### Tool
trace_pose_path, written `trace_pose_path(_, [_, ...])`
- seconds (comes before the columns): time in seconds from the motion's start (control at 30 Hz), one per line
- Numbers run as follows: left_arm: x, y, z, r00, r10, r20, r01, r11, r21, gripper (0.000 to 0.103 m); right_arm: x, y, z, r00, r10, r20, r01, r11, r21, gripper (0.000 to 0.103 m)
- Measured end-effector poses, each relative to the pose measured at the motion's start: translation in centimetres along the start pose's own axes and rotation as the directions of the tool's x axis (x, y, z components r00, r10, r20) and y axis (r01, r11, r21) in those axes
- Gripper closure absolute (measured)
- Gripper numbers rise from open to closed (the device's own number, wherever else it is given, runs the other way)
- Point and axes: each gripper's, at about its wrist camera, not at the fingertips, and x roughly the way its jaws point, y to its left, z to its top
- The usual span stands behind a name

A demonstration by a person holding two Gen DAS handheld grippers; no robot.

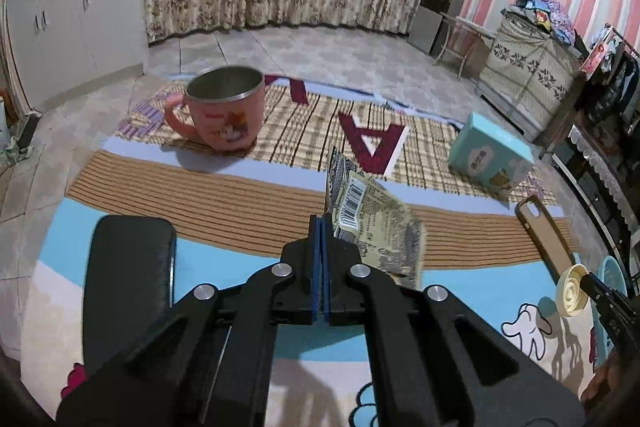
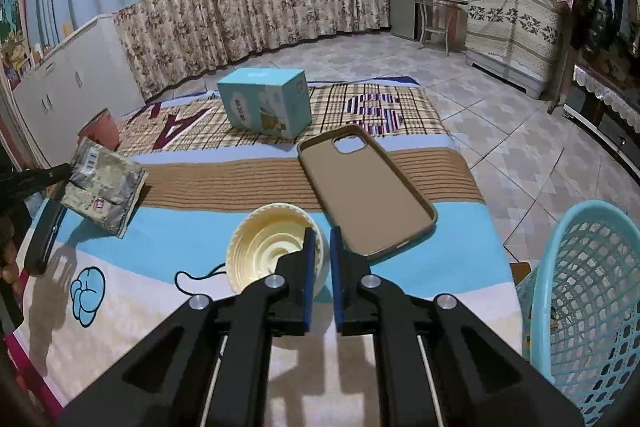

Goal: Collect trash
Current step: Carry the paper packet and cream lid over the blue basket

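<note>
My left gripper (image 1: pixel 321 223) is shut on a crumpled snack wrapper (image 1: pixel 376 223) with a barcode and holds it above the mat; the wrapper also shows at the left of the right wrist view (image 2: pixel 104 187). My right gripper (image 2: pixel 323 233) is shut on the rim of a cream paper cup (image 2: pixel 272 247) and holds it tilted above the mat. The cup also shows at the right edge of the left wrist view (image 1: pixel 573 290). A light blue mesh basket (image 2: pixel 588 291) stands on the floor to the right of the right gripper.
On the patterned mat (image 1: pixel 224 187) stand a pink mug (image 1: pixel 224 111) and a light blue box (image 2: pixel 266 103). A brown phone case (image 2: pixel 368 187) and a black object (image 1: pixel 128 267) lie on it. White cabinets (image 1: pixel 68 19), curtains and furniture line the room.
</note>
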Motion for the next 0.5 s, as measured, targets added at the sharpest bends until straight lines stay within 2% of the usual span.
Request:
trace_pose_path(0.3, [-3.1, -2.7, 0.3, 0.998, 0.000, 0.068, -0.003, 0.999, 0.040, 0.103, -1.5, -0.2, 0.7, 0.998, 0.043, 0.046, -0.044, 0.999, 0.023, 0.095])
trace_pose_path(0.5, [-4.8, -4.5, 0.2, 0.994, -0.005, 0.105, -0.003, 0.997, 0.073, 0.103, -2.5, -0.2, 0.9, 0.997, 0.036, 0.073, -0.038, 0.999, 0.019, 0.095])
